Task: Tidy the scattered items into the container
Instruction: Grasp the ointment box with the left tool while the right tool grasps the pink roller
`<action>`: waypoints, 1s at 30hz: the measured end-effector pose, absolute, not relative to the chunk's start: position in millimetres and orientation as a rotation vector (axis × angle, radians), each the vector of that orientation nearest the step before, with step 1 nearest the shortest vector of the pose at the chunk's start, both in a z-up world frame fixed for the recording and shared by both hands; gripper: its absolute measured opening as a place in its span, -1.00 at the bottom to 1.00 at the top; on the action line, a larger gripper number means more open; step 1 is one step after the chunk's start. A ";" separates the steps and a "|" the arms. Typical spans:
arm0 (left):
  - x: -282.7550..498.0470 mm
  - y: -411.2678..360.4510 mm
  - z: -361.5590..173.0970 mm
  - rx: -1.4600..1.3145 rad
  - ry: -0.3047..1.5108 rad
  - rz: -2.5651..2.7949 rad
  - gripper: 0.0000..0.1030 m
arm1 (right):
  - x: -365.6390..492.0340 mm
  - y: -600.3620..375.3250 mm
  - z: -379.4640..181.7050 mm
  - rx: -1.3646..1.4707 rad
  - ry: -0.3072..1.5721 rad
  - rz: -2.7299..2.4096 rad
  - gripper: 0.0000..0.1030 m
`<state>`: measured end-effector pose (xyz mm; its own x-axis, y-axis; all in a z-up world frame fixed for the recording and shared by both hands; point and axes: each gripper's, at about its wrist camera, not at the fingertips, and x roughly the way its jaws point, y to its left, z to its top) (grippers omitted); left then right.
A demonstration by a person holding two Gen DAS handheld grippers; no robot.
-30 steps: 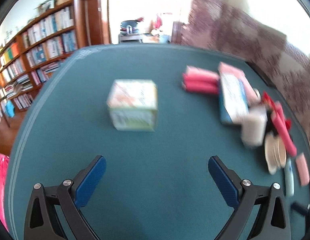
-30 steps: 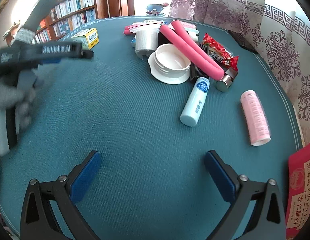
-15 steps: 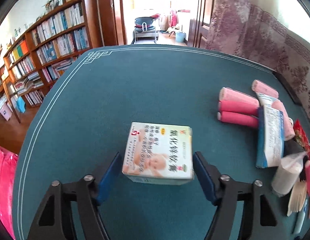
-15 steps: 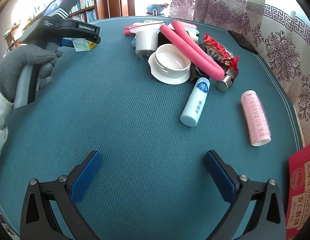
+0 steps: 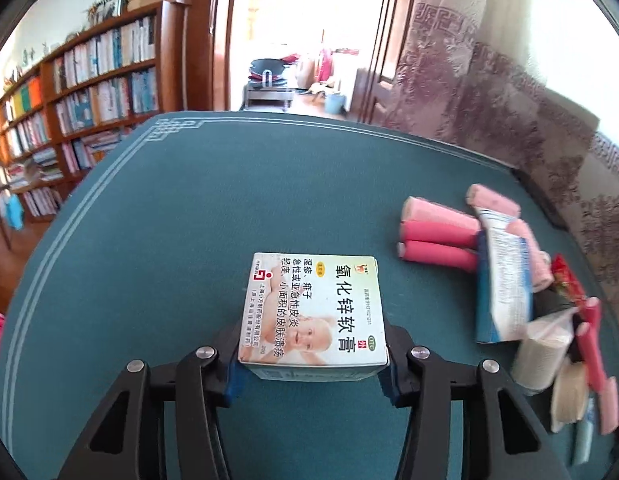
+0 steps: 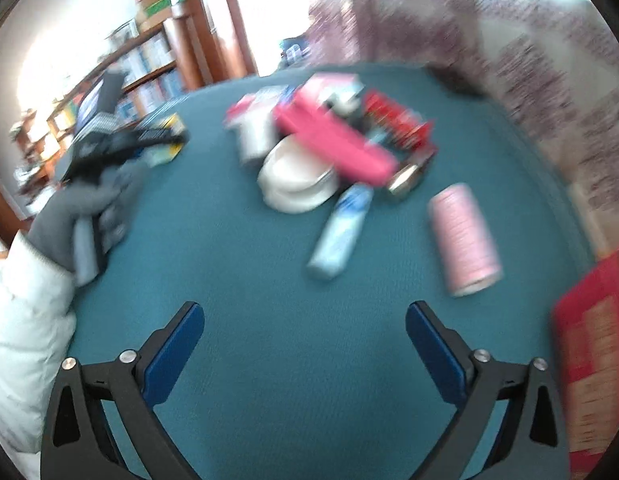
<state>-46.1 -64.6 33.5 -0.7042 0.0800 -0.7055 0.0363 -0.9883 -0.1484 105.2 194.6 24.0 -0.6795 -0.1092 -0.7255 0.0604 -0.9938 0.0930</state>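
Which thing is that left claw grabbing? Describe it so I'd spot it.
On the teal table, left of the heap of pink foam rollers, sits a small box alone. The left gripper is closing around it. Only it shows a baby's picture and Chinese print.

Ahead of the left gripper (image 5: 311, 364), whose jaws are closing with the ointment box (image 5: 314, 314) between them, the table (image 5: 181, 240) lies bare ahead and to its left. To its right, foam rollers (image 5: 437, 236) and a tube carton (image 5: 505, 280) block passage. Ahead of the right gripper (image 6: 301, 344), bare cloth extends to a white tube (image 6: 341, 232) and pink roll (image 6: 465, 236).
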 end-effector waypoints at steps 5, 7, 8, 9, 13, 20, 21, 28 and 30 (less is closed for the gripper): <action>-41.8 -57.7 32.5 -1.183 -0.261 2.827 0.03 | 84.2 227.7 39.4 1.294 -0.081 -2.913 0.53; -40.7 -58.4 30.5 -1.189 -0.269 2.822 0.03 | 78.9 235.8 38.4 1.351 -0.097 -2.916 0.35; -40.1 -59.0 29.7 -1.192 -0.279 2.821 0.03 | 75.3 237.9 36.9 1.371 -0.080 -2.917 0.33; -40.5 -59.4 29.7 -1.192 -0.287 2.821 0.03 | 70.7 237.9 35.9 1.383 -0.052 -2.917 0.30; -39.9 -61.9 29.4 -1.191 -0.299 2.820 0.03 | 53.5 235.9 26.8 1.441 0.025 -2.900 0.07; -39.4 -65.3 28.6 -1.190 -0.308 2.819 0.03 | 38.9 243.3 5.0 1.530 0.002 -2.888 -0.33; -39.2 -65.0 28.7 -1.189 -0.308 2.819 0.03 | 40.1 245.1 5.9 1.525 -0.016 -2.889 -0.36; -37.5 -62.6 31.0 -1.174 -0.307 2.823 0.03 | 55.8 240.4 28.4 1.415 -0.075 -2.912 -0.38; -36.1 -62.9 32.7 -1.165 -0.317 2.822 0.03 | 63.8 236.0 38.1 1.372 -0.075 -2.919 -0.38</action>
<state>-36.1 -62.9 32.7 -0.7094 0.1448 -0.6898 0.0117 -0.9761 -0.2170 63.8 236.0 38.1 -0.6354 0.0563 -0.7701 -0.0957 -0.9954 0.0061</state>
